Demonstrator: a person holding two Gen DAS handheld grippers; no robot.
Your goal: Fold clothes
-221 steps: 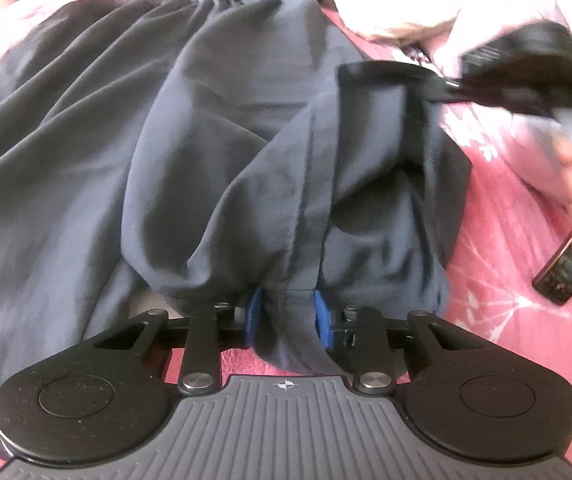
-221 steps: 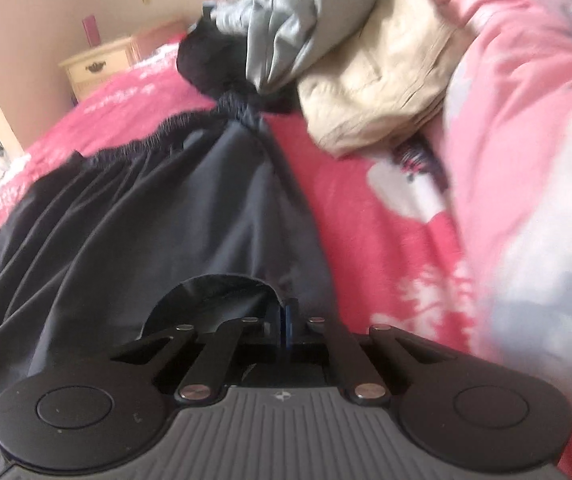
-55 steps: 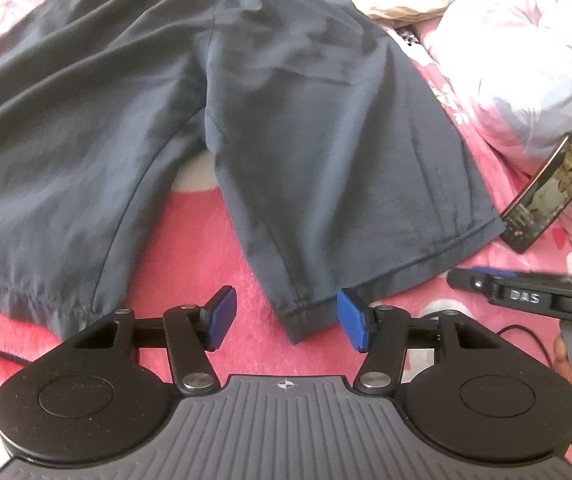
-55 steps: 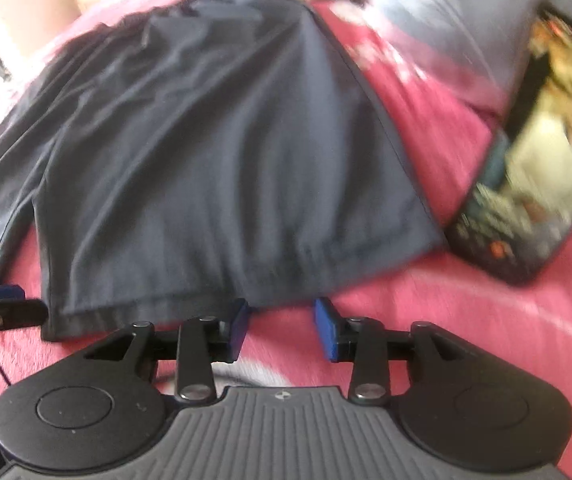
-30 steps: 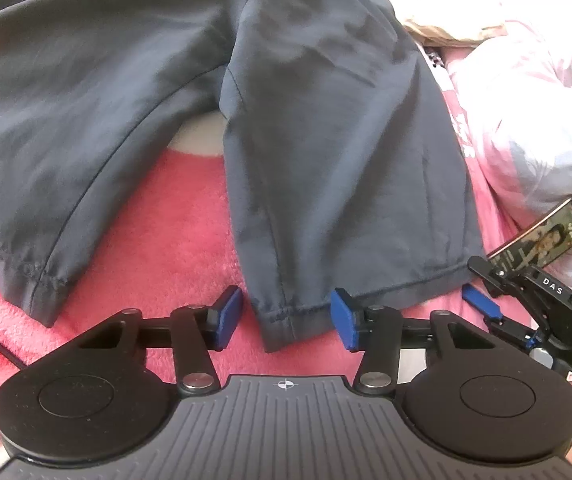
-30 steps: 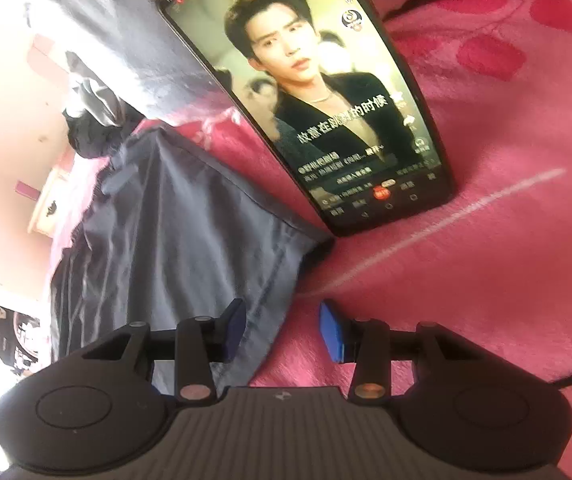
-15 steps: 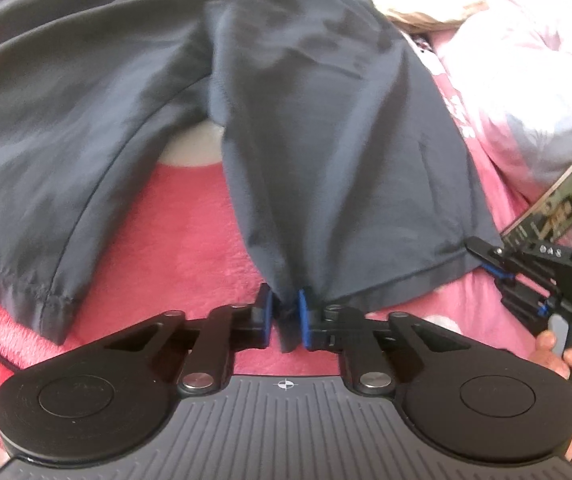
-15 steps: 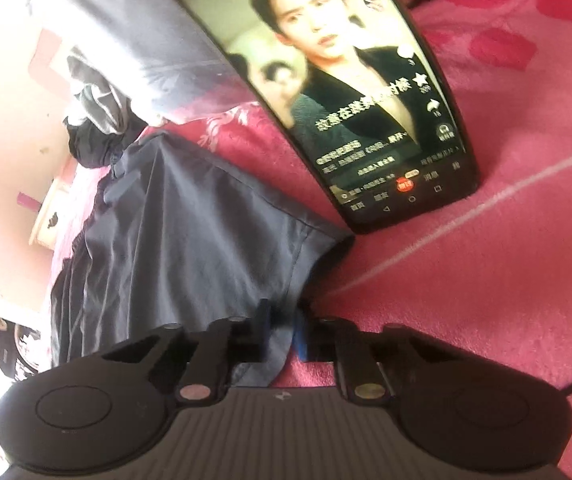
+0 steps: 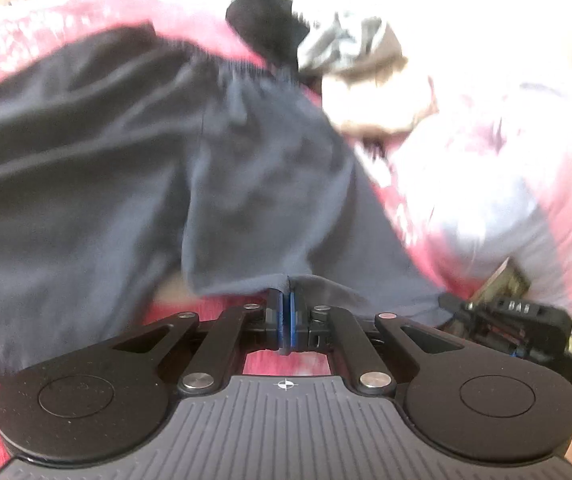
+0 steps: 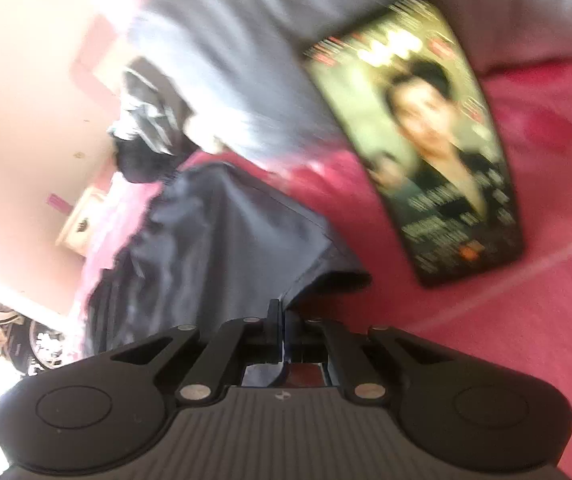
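Dark navy shorts (image 9: 133, 184) lie spread on a pink bedspread (image 9: 97, 4), waistband at the far side. My left gripper (image 9: 286, 300) is shut on the hem of the right leg at its inner corner and holds it lifted. My right gripper (image 10: 279, 312) is shut on the outer corner of the same hem of the shorts (image 10: 213, 248). The right gripper body also shows at the right edge of the left wrist view (image 9: 510, 320). Both views are motion-blurred.
A phone (image 10: 418, 136) with a lit screen leans against a pale pink and grey quilt (image 9: 498, 168) at the right. A pile of black, grey and beige clothes (image 9: 314, 36) lies beyond the waistband. A wooden nightstand (image 10: 81, 220) stands by the wall.
Both grippers closed on the hem of the right leg about half a second ago. Now both have lifted it off the bed and the cameras have swung up toward the waistband.
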